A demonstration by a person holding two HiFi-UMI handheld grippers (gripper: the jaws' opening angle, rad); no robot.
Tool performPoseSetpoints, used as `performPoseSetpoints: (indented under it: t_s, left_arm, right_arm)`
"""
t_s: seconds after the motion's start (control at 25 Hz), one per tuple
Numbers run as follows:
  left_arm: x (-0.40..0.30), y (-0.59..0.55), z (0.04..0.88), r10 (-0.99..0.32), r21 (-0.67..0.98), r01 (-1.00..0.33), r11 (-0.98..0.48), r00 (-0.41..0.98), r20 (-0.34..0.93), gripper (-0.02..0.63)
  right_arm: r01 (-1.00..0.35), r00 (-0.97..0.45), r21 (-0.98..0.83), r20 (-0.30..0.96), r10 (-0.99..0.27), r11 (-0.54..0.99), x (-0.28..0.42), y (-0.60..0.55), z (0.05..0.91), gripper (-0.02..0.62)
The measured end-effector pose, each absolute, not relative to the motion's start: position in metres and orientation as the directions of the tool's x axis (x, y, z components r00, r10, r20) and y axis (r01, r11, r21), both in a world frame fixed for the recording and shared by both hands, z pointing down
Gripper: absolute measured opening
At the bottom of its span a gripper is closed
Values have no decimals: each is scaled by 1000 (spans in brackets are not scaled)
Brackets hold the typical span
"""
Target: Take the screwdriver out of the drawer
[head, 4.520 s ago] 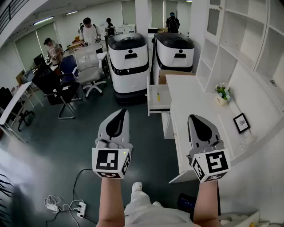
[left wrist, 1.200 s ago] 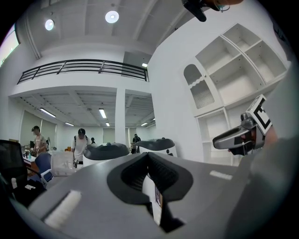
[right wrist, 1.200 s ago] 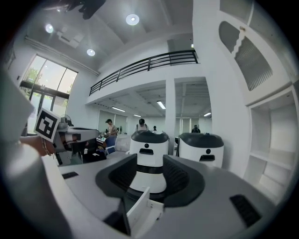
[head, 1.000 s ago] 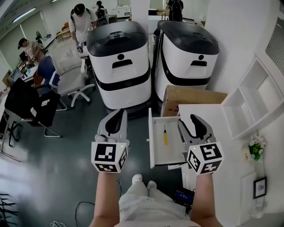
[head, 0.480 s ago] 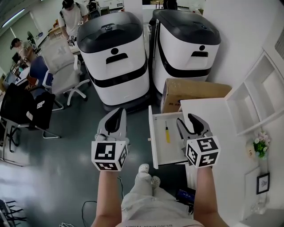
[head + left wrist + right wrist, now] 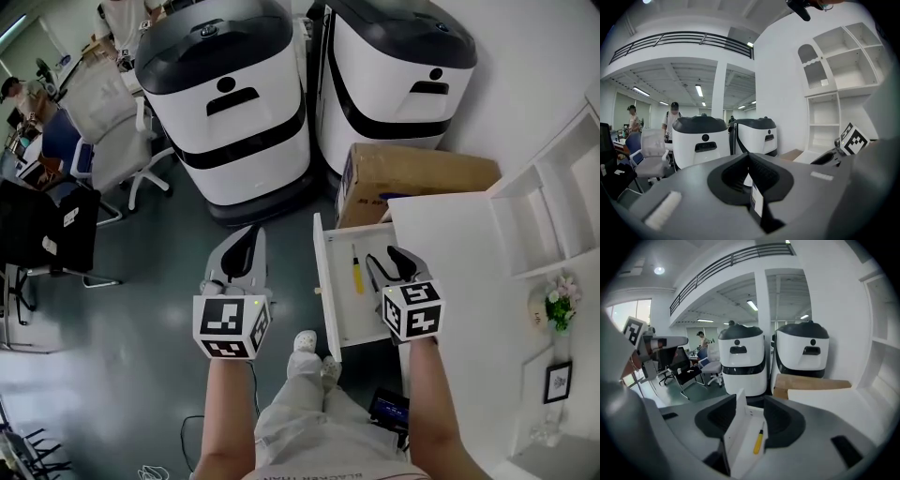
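A white drawer point(image 6: 330, 281) stands pulled out from the white desk point(image 6: 459, 253). Inside it lies a screwdriver point(image 6: 356, 273) with a yellow handle, its shaft pointing away from me. My right gripper point(image 6: 386, 256) is open and hovers over the drawer's right part, just right of the screwdriver and not touching it. In the right gripper view the screwdriver point(image 6: 758, 441) and the drawer's front wall point(image 6: 733, 427) show between the spread jaws of the right gripper point(image 6: 750, 416). My left gripper point(image 6: 246, 236) is shut on nothing, held over the floor left of the drawer; the left gripper point(image 6: 749, 161) points towards the room.
Two big white-and-black machines point(image 6: 225, 103) point(image 6: 403, 75) stand beyond the drawer. A cardboard box point(image 6: 412, 173) sits on the floor against the desk. Office chairs point(image 6: 103, 141) and people are at the far left. A small flower pot point(image 6: 561, 305) is on the desk's right.
I have stepped closer to the drawer. My right gripper has moved forward over the open drawer and its jaws now stand apart. The left gripper has kept its pose.
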State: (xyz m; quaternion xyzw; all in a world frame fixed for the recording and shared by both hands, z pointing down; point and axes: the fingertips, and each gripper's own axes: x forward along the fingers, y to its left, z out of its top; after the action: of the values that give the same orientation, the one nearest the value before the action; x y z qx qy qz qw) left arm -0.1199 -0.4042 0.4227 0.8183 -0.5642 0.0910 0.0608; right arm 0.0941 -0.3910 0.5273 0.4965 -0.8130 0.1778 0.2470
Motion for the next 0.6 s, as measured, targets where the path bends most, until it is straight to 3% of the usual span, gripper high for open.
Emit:
performPoseSetpoints:
  t_s: [0.6]
  left_arm:
    - [-138,-452,487,-881,61,-936,-348,348,322,9]
  right_arm:
    - [-931,-309,-152,814,-492,332,96,-413,696,173]
